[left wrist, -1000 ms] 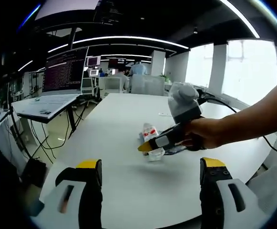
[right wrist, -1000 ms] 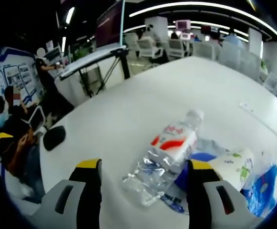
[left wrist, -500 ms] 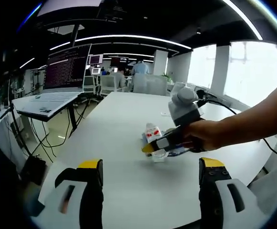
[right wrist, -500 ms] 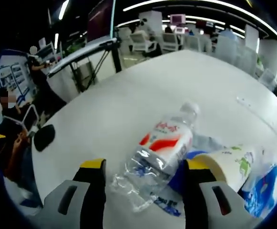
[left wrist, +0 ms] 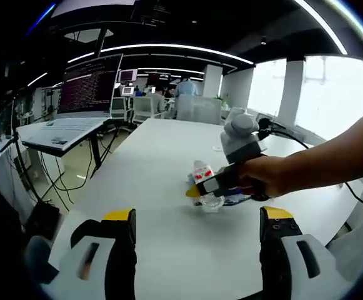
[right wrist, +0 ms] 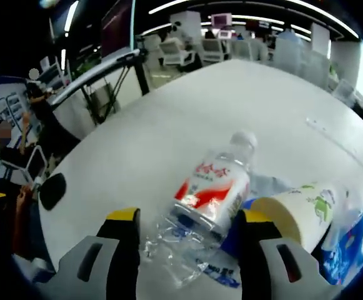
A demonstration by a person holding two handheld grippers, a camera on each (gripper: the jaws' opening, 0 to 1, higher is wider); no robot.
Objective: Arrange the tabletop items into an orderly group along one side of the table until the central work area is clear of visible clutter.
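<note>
Right gripper fingers spread around the bottle (bare table beyond); left gripper fingers spread.

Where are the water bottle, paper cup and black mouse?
water bottle [right wrist: 209, 194]: right gripper view, on its red-and-white label.
paper cup [right wrist: 300, 212]: right gripper view, on its printed side wall.
black mouse [right wrist: 52, 190]: right gripper view, on its top.
</note>
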